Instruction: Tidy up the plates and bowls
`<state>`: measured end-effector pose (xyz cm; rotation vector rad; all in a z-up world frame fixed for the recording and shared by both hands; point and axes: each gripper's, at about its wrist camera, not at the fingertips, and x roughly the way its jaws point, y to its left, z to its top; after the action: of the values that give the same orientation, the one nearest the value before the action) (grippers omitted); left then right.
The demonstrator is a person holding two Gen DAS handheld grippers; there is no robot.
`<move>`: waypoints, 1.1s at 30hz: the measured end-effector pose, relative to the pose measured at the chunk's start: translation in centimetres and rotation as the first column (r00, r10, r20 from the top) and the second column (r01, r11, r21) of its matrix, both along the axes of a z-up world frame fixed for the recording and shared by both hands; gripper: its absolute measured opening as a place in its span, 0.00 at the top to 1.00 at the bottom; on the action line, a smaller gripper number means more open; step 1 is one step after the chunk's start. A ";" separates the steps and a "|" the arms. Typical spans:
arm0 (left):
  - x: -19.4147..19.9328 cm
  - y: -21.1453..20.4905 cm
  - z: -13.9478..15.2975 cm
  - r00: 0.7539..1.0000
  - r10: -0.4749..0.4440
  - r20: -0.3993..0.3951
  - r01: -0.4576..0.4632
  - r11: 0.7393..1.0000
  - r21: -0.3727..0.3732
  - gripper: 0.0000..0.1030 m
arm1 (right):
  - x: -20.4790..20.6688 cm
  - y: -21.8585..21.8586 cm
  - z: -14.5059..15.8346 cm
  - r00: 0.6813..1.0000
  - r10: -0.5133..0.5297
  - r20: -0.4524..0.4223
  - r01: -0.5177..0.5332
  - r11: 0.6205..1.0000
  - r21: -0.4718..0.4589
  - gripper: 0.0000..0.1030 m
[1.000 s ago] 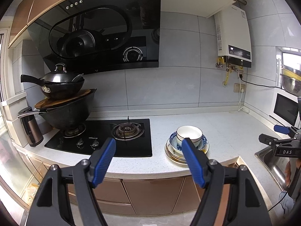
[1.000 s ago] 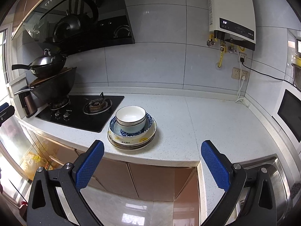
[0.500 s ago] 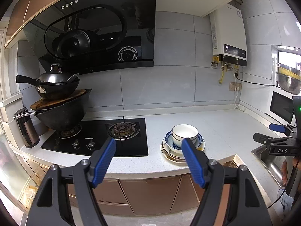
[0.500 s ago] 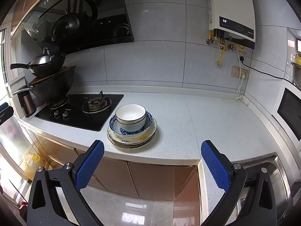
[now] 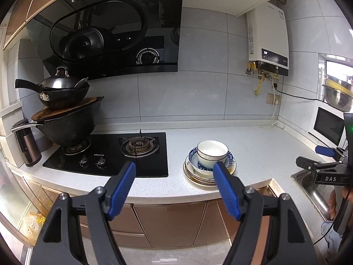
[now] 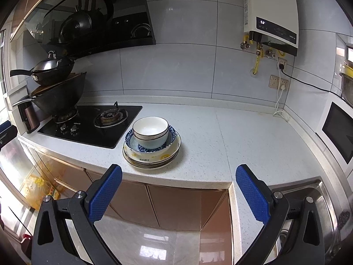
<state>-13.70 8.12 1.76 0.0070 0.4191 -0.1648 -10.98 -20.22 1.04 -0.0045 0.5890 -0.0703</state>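
Note:
A white bowl (image 6: 151,131) sits in a blue-patterned bowl (image 6: 172,137) on a stack of plates (image 6: 152,159) near the front edge of the white counter (image 6: 220,145). The stack also shows in the left wrist view: white bowl (image 5: 212,152), plates (image 5: 198,176). My left gripper (image 5: 174,174) is open and empty, held off the counter's front, the stack just behind its right finger. My right gripper (image 6: 178,176) is open wide and empty, in front of and below the counter edge, with the stack ahead and slightly left. The right gripper also shows at the right edge of the left wrist view (image 5: 317,156).
A black gas hob (image 6: 92,123) lies left of the stack, with stacked woks (image 6: 57,92) on its far burner and a brown kettle (image 5: 27,145) beside it. A steel sink (image 6: 308,203) is at the right. A water heater (image 6: 271,15) hangs on the wall.
Both grippers drifted slightly; the stack sits a little lower and closer in the right wrist view. Both stay open and the dishes have not moved.

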 end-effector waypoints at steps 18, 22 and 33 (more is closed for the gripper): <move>2.8 -0.3 -1.3 0.999 0.012 -0.036 -0.012 1.000 0.003 0.30 | -0.2 -1.7 -0.7 0.996 -0.078 -0.037 0.078 0.997 -0.012 0.01; 3.2 -0.4 -1.3 0.999 0.012 -0.042 -0.012 1.000 -0.001 0.30 | -0.3 -1.9 -0.7 0.996 -0.085 -0.041 0.085 0.996 -0.010 0.01; 4.0 -0.6 -1.4 0.998 0.029 -0.064 -0.028 1.000 0.007 0.30 | -0.2 -2.5 -0.7 0.995 -0.092 -0.039 0.091 0.996 -0.006 0.01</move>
<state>-9.68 7.51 0.40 0.0017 0.4836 -0.1360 -11.16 -22.69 0.32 0.0168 0.6283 -0.1608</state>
